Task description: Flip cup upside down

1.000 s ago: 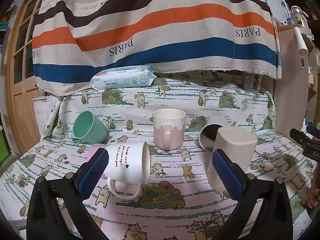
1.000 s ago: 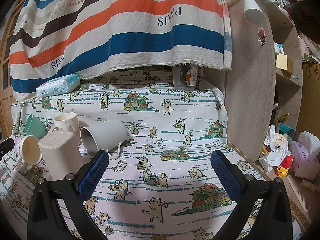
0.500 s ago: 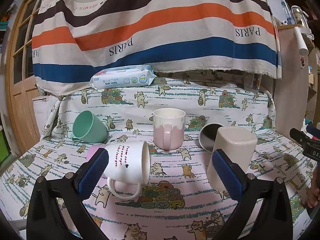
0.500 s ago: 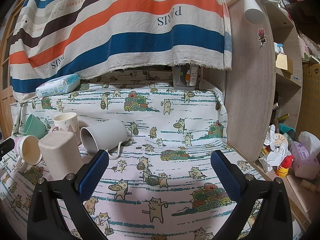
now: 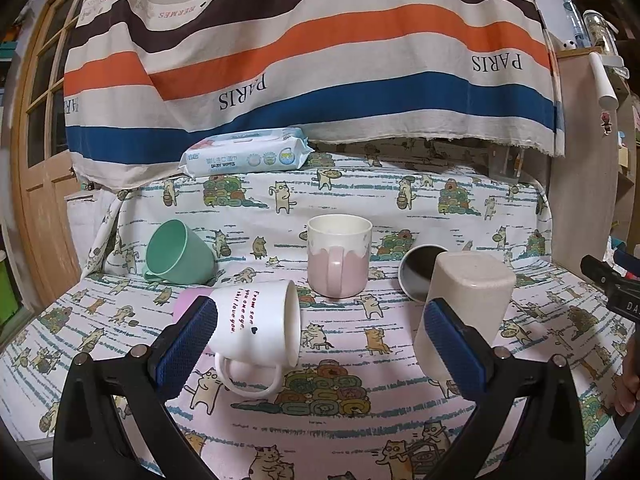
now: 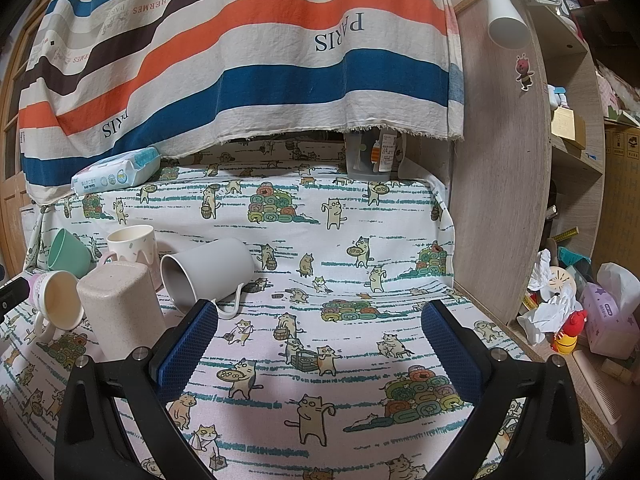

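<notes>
Several cups sit on the cat-print cloth. A white mug with red text (image 5: 256, 320) lies on its side, handle toward me, just ahead of my open left gripper (image 5: 320, 340). A pink-and-white mug (image 5: 339, 256) stands upright behind it. A beige square cup (image 5: 464, 308) stands upside down at right. A grey mug (image 5: 420, 276) and a green cup (image 5: 178, 252) lie on their sides. In the right wrist view my right gripper (image 6: 320, 344) is open and empty, right of the grey mug (image 6: 208, 272) and beige cup (image 6: 120, 308).
A pack of baby wipes (image 5: 246, 156) lies at the back under the striped hanging cloth (image 5: 320, 60). A wooden shelf side (image 6: 500, 200) bounds the right edge, with clutter (image 6: 580, 312) beyond it. A wooden door (image 5: 36, 160) is at left.
</notes>
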{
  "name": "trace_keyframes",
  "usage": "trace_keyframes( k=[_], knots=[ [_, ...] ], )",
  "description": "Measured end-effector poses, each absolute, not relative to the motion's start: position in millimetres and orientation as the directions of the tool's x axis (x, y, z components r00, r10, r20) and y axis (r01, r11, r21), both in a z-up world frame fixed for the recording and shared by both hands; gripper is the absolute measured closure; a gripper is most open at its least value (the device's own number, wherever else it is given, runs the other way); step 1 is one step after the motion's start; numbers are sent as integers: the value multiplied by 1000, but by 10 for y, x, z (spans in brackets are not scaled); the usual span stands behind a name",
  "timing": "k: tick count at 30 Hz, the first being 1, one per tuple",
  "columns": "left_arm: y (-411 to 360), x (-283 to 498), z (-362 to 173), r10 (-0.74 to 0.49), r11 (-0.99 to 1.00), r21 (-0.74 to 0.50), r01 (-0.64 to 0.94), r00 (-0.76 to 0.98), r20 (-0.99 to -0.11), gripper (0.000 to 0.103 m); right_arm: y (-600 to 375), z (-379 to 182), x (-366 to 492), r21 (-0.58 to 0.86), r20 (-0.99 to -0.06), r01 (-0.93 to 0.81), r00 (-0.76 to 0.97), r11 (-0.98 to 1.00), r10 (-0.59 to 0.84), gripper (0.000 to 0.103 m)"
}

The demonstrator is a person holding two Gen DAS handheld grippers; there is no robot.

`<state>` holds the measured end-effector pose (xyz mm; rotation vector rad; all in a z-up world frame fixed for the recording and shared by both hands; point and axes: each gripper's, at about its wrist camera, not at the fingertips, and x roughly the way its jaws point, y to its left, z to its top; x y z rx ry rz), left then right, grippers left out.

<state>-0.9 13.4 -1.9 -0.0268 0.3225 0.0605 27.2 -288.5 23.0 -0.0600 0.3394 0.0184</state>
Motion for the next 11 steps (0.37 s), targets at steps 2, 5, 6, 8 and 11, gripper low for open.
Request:
trace_keyframes(
  k=[2,5,6,8,11],
  knots=[
    [133,-14,-21,54,998,-17,-62,947,-317,0,-2884,232,268,-56,-333,-28,943,998,8,0],
    [134,-14,-20,53,998,-18,-62,947,-317,0,-2884,232,268,-56,-333,-28,943,998,8,0],
    [132,-15,-20,54,998,-18,-63,947,-317,0,-2885,230,272,-56,-333,-28,943,998,8,0],
    [129,-17,-20,55,998,-18,-64,946,-318,0,-2884,232,269,-56,-333,-28,943,998,8,0],
    [128,-17,-19,55,998,-17,-64,947,-317,0,-2884,232,269,-56,-333,-28,943,998,8,0]
  ],
)
